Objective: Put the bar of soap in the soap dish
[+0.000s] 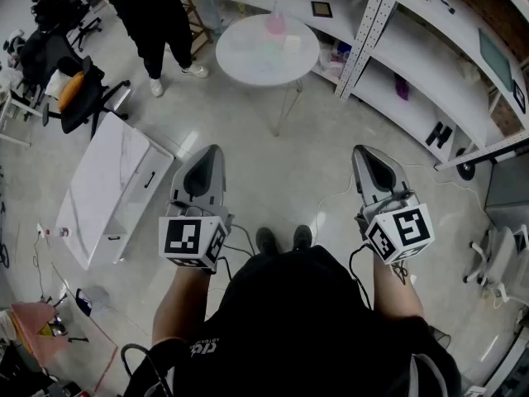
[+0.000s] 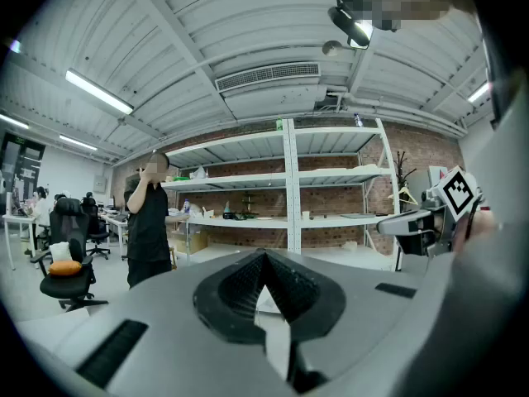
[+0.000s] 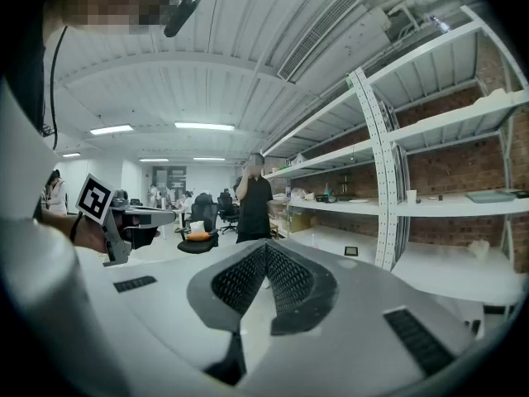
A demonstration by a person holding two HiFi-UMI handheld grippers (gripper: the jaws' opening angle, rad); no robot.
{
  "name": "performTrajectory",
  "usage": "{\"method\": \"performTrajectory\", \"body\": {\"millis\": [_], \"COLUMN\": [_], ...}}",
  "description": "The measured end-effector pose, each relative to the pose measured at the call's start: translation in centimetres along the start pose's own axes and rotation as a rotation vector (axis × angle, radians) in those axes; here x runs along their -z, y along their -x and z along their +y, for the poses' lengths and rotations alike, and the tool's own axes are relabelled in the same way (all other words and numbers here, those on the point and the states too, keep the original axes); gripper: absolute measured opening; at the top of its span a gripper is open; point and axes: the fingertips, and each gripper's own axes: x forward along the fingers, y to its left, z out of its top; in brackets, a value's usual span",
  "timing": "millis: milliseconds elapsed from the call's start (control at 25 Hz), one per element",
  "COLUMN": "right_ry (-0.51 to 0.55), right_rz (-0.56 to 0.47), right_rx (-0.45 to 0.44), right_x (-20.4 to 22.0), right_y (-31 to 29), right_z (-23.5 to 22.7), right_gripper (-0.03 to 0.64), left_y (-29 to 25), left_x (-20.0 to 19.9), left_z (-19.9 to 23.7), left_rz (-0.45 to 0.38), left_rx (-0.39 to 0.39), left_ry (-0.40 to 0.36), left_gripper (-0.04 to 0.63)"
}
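Two grippers are held out side by side, roughly level, over bare floor. The left gripper (image 1: 213, 149) has its jaws closed tip to tip with nothing between them, as its own view (image 2: 264, 256) shows. The right gripper (image 3: 266, 248) is clenched in the same way and also empty, and in the head view it (image 1: 361, 149) is well apart from the left one.

In the head view a round white table (image 1: 248, 69) stands well ahead of both. It lies at about one o'clock from the left gripper and eleven o'clock from the right. On it are a pink thing (image 1: 275, 23) near the far edge, a pale green patch (image 1: 269, 50) toward the middle, and a small white block (image 1: 292, 44) just beside the patch. They are too small to tell which is the bar of soap and which the soap dish. Neither gripper is near any of them.

White shelving (image 1: 430, 64) runs along at two o'clock. A person in black (image 1: 153, 15) stands at eleven o'clock beyond the table, and a low white cabinet (image 1: 107, 188) sits at nine o'clock of the left gripper.
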Motion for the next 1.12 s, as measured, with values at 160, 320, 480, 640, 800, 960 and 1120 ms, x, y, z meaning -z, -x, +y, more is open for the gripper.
{"method": "performTrajectory", "body": {"millis": [160,320,480,640,800,960,1120], "right_ry": [-0.001,-0.009,-0.024,-0.028,-0.044,-0.069,-0.074], "right_rz": [-0.004,-0.006,-0.015,-0.046,-0.078,-0.102,-0.107], "right_rx": [-0.001,-0.002,-0.011,-0.011,-0.011,-0.031,-0.076], "right_x": [-0.1,-0.1,-0.2,-0.9,-1.1,-0.9,-0.6], "right_y": [0.2,0.2,0.4,0.9,2.0,3.0,3.7], "right_z": [0.0,-0.2,-0.4,-0.7,-1.9,-3.4,-4.7], "right_gripper": [0.014,0.014,0.014,0.014,0.014,0.014,0.014], "left_y": [0.2,0.2,0.1,0.0,-0.6,-1.2,-2.1], "left_x": [-0.1,0.0,-0.1,-0.3,-0.5,-0.7,-0.7], "left_z": [-0.1,-0.3,-0.5,-0.8,-2.1,-3.8,-5.6], "left_rz": [0.000,0.004,0.007,0.004,0.001,0.001,0.007], "left_rx": [-0.001,-0.001,-0.001,-0.003,-0.001,-0.005,-0.016], "left_ry": [0.001,0.003,0.003,0.001,-0.001,-0.010,-0.013], "left_gripper": [0.000,0.000,0.000,0.000,0.000,0.000,0.000]}}
